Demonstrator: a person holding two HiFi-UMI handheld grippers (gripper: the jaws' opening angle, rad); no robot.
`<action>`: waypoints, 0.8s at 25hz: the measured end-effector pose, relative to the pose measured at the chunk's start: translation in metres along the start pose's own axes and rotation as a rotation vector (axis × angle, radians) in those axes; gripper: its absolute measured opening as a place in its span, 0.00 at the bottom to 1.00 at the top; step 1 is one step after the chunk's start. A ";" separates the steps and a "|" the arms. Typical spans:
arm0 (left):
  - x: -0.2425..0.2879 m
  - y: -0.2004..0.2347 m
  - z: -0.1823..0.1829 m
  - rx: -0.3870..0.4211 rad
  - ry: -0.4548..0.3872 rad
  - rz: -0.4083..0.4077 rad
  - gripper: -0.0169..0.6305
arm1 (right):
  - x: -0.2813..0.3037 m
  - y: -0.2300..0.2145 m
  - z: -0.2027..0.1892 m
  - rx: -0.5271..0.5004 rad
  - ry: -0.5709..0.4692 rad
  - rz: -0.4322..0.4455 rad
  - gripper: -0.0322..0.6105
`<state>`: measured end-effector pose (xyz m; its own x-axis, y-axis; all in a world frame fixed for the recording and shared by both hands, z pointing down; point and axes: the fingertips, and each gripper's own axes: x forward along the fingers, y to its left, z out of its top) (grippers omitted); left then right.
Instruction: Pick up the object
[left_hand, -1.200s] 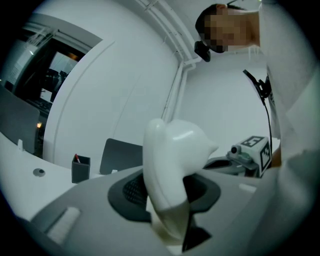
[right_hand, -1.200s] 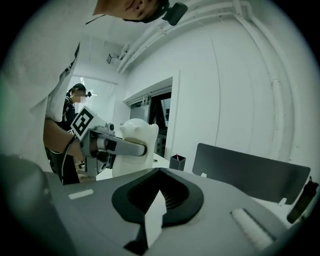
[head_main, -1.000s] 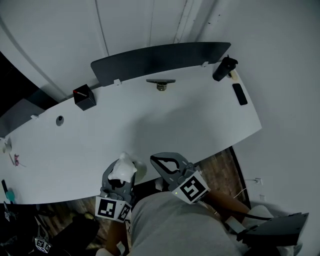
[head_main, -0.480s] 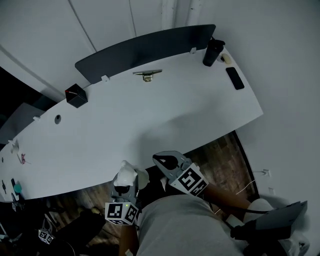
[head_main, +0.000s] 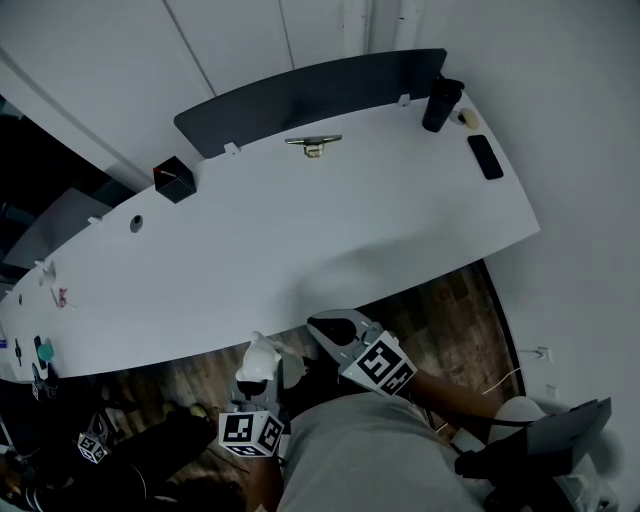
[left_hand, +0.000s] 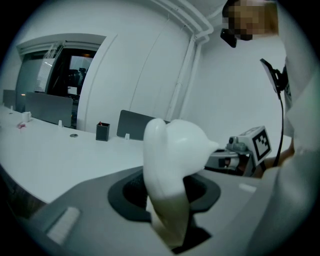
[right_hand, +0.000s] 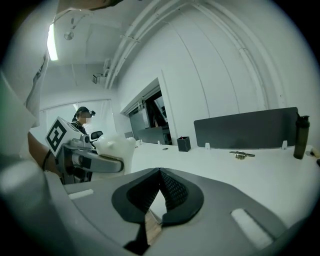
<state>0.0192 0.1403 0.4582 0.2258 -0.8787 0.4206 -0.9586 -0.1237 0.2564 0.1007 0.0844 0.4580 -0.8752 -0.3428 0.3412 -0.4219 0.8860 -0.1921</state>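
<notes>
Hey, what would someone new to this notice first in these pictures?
The white object stands out, clamped in the left gripper just off the near edge of the long white table. Beside it, the right gripper is shut and empty. A black bottle stands at the table's far right corner.

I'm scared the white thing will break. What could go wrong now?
The white object sticks far out of the left gripper, pinched near its lower end, so it might tip or slip. It hangs over the wooden floor, not the table, so a drop could be hard. The shut right gripper is close and might bump it.
</notes>
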 end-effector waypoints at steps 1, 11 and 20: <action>-0.002 0.004 0.000 0.005 -0.002 -0.002 0.25 | 0.002 0.002 0.002 -0.008 -0.001 -0.007 0.05; -0.033 0.027 0.020 0.084 -0.060 -0.067 0.25 | 0.004 0.029 0.030 0.034 -0.058 -0.096 0.05; -0.051 0.036 0.017 0.109 -0.070 -0.177 0.25 | -0.001 0.050 0.030 0.022 -0.040 -0.232 0.05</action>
<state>-0.0297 0.1730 0.4305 0.3830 -0.8683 0.3151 -0.9191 -0.3243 0.2236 0.0733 0.1198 0.4202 -0.7627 -0.5493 0.3415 -0.6176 0.7752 -0.1325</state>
